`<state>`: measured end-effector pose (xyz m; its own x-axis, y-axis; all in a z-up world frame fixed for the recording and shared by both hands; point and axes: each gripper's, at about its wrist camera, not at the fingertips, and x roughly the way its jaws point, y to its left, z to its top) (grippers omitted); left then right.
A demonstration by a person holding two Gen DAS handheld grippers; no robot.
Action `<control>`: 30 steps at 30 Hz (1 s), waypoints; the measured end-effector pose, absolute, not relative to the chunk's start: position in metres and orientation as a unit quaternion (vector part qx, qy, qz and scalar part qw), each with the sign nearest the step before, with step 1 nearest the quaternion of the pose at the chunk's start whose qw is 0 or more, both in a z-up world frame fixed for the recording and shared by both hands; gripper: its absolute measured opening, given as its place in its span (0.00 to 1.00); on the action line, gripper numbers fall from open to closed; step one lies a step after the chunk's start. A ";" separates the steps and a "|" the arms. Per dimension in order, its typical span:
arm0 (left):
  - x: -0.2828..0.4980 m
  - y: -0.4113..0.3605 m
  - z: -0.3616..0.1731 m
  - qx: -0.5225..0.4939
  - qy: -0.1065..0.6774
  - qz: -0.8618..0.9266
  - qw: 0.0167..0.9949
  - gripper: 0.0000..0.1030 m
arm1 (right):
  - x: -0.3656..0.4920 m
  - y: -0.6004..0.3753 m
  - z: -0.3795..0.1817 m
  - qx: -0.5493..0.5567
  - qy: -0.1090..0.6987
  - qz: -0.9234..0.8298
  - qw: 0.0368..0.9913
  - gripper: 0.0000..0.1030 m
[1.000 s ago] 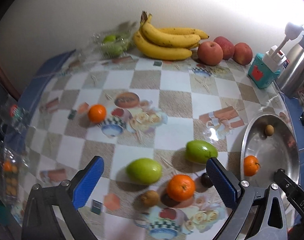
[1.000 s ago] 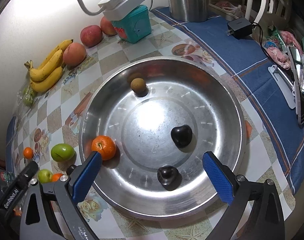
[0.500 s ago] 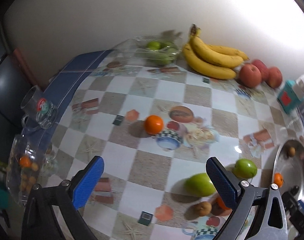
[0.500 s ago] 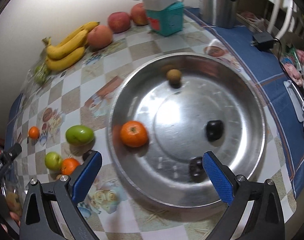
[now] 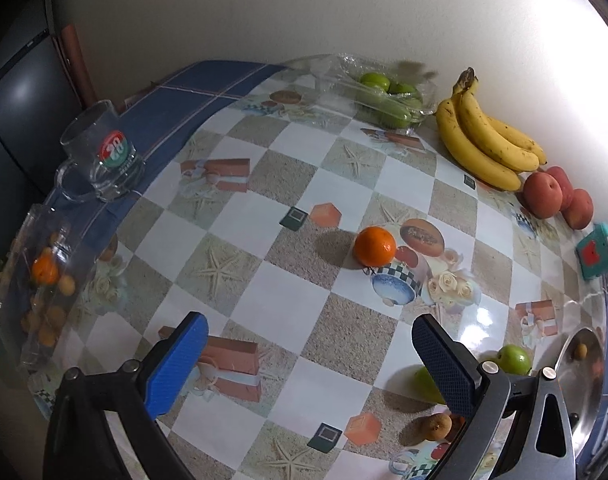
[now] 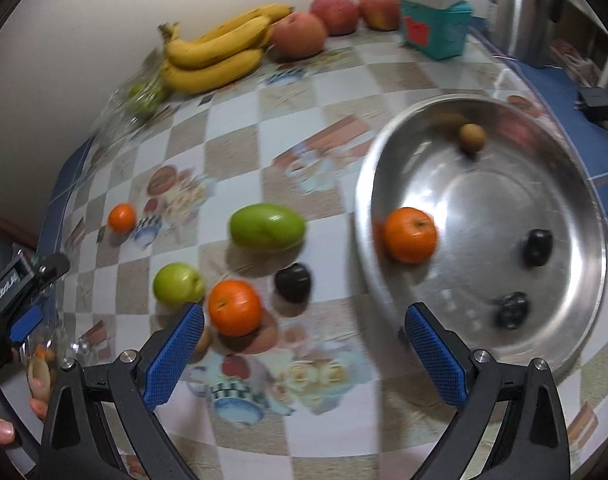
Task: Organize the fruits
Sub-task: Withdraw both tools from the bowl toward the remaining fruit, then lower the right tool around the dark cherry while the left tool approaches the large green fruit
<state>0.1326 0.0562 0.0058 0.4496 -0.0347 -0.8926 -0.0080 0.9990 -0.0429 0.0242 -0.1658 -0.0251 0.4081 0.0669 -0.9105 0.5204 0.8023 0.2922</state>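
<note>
- Both tongs, left [image 5: 306,360] and right [image 6: 304,354], hung spread and empty above the desk [image 5: 279,304].
- Only the right wrist view showed the steel bowl's [image 6: 576,344] inside: one orange [image 6: 410,234], a small brown fruit [image 6: 472,136], two dark fruits.
- Only the left wrist view showed a glass mug [image 5: 99,156] farther off; a lone orange [image 5: 374,246] lay mid-desk.

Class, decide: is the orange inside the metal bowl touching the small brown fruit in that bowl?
Apart. The right wrist view shows the orange by the metal bowl's near-left wall, bare metal separating it from the small brown fruit.
</note>
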 end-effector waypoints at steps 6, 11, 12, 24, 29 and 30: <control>0.134 0.043 -0.009 -0.019 0.551 -0.029 0.834 1.00 | 0.034 -0.155 -0.037 0.298 0.533 -0.109 0.784 0.98; 0.135 0.037 -0.033 -0.048 0.588 -0.042 0.806 1.00 | 0.041 -0.149 -0.045 0.291 0.548 -0.108 0.777 0.98; 0.136 0.040 -0.038 -0.065 0.596 -0.039 0.799 1.00 | 0.041 -0.149 -0.048 0.293 0.550 -0.107 0.775 0.98; 0.138 0.034 -0.048 -0.092 0.617 -0.038 0.781 1.00 | 0.045 -0.165 -0.054 0.354 0.519 -0.109 0.770 0.97; 0.140 0.020 -0.046 -0.092 0.618 -0.067 0.778 1.00 | 0.046 -0.170 -0.052 0.374 0.498 -0.106 0.775 0.97; 0.140 0.017 -0.046 -0.091 0.618 -0.072 0.778 1.00 | 0.046 -0.171 -0.051 0.377 0.495 -0.105 0.776 0.97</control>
<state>0.1398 0.0173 -0.0458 0.2260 -0.2235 -0.9481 -0.0006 0.9733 -0.2296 0.0463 -0.1706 -0.0514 0.4887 0.2101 -0.8468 0.5365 0.6930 0.4816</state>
